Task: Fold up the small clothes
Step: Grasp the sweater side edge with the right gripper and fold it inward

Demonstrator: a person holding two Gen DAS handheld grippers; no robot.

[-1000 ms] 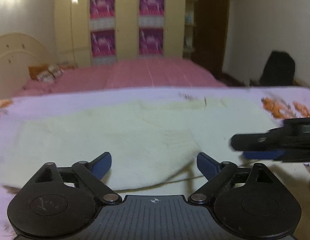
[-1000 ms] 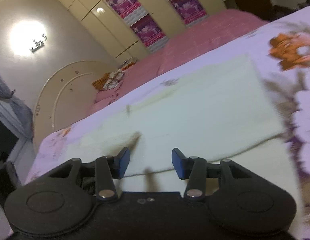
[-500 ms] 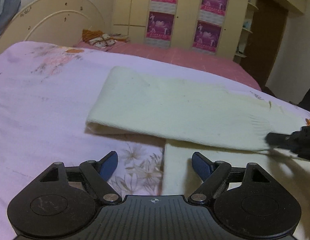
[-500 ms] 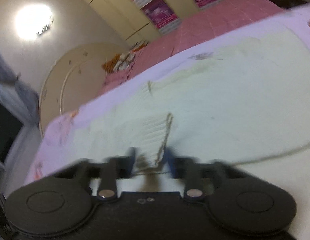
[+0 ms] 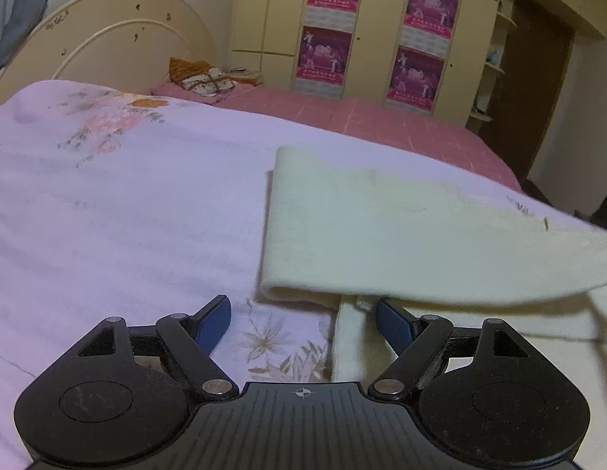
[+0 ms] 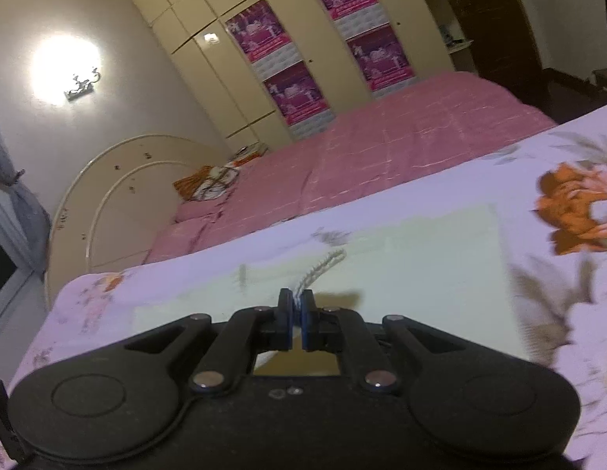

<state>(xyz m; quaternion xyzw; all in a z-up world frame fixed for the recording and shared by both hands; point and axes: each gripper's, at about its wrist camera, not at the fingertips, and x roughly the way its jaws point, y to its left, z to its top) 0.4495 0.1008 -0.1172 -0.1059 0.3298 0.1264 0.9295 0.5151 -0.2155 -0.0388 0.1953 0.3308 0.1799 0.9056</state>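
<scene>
Now, garment: cream cloth [image 5: 401,235] lies on the lilac floral sheet [image 5: 127,203], right of centre — one flap doubled over a lower layer.
R gripper [image 6: 296,313]: clenched on the ribbed edge, holding it lifted off the bed.
L gripper [image 5: 303,315]: jaws wide, nothing pinched; near-left corner of the lower layer sits just by its right pad.
Progress: approx. one fold in — further folds and squaring up left, I'd judge.

Soft matt cream cloth garment [image 5: 401,235] on smooth floral bedsheet [image 5: 127,203].
</scene>
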